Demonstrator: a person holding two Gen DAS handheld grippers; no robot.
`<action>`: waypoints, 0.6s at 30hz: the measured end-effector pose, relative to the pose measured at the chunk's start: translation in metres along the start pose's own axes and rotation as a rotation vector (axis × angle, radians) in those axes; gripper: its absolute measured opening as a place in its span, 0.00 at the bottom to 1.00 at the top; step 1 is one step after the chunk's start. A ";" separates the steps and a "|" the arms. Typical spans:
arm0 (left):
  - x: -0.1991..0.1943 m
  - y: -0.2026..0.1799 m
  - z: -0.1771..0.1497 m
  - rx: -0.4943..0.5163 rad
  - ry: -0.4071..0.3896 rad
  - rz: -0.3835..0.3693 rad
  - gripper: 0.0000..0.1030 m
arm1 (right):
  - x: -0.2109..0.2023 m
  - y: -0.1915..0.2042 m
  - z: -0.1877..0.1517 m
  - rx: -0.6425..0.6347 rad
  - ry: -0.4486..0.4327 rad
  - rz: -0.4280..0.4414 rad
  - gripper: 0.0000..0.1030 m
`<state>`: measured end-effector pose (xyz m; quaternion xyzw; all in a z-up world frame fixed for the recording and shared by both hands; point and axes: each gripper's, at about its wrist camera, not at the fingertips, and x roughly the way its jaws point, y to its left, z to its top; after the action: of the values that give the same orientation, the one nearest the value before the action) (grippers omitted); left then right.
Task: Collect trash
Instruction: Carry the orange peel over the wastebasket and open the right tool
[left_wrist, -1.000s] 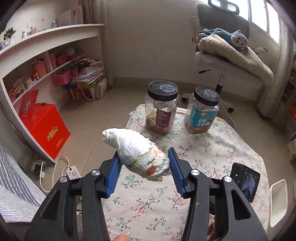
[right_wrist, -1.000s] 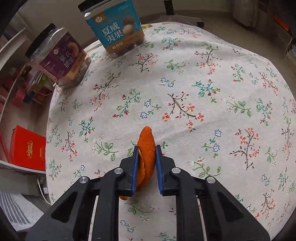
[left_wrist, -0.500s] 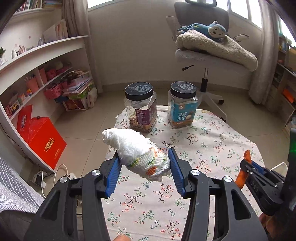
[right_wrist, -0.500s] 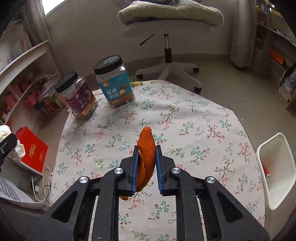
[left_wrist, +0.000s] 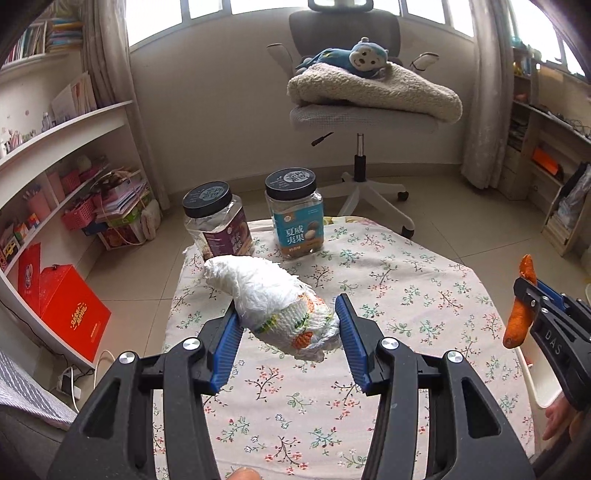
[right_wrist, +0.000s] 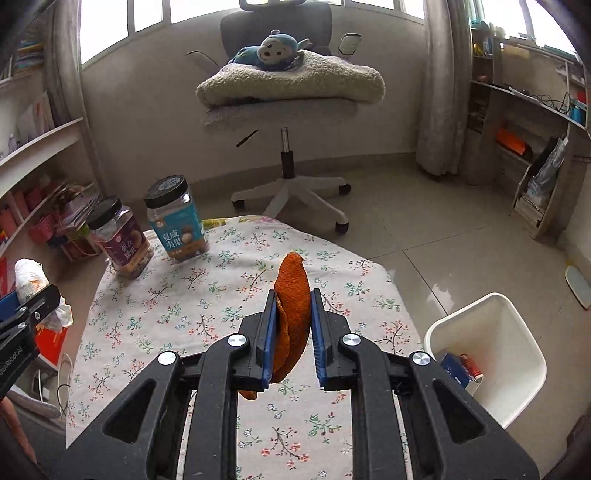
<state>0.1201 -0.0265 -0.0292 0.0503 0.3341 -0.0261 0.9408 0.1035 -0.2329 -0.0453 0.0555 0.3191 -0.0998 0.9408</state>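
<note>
Left gripper (left_wrist: 290, 341): clamped on a crumpled paper towel (left_wrist: 273, 295), white with coloured print at the held end; the free end sticks out up and to the left. The wad hangs in the air above the table (left_wrist: 406, 295), clear of the flowered cloth.

Right gripper (right_wrist: 293, 339): pinched tight on an orange peel (right_wrist: 291, 295), held edge-on between the blue pads, tip pointing up, lower end hanging below the jaws. Also off the table.

Two jars at the far left edge of the table: purple-label jar (right_wrist: 120, 240) and blue-label jar (right_wrist: 177, 223), side by side, black lids on.

White bin (right_wrist: 491, 354) on the floor just beside the table's right side. It contains some small packaging, possibly a box and a wrapper; hard to tell.
</note>
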 end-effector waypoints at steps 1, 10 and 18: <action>0.000 -0.007 0.000 0.007 -0.004 -0.005 0.48 | -0.003 -0.006 0.001 0.001 -0.012 -0.013 0.16; -0.003 -0.069 0.006 0.068 -0.021 -0.075 0.48 | -0.023 -0.071 0.010 0.021 -0.088 -0.156 0.16; -0.009 -0.134 0.010 0.125 -0.031 -0.165 0.48 | -0.033 -0.142 0.014 0.068 -0.139 -0.345 0.19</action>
<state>0.1083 -0.1607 -0.0261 0.0810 0.3203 -0.1252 0.9355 0.0545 -0.3684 -0.0197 0.0248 0.2547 -0.2742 0.9270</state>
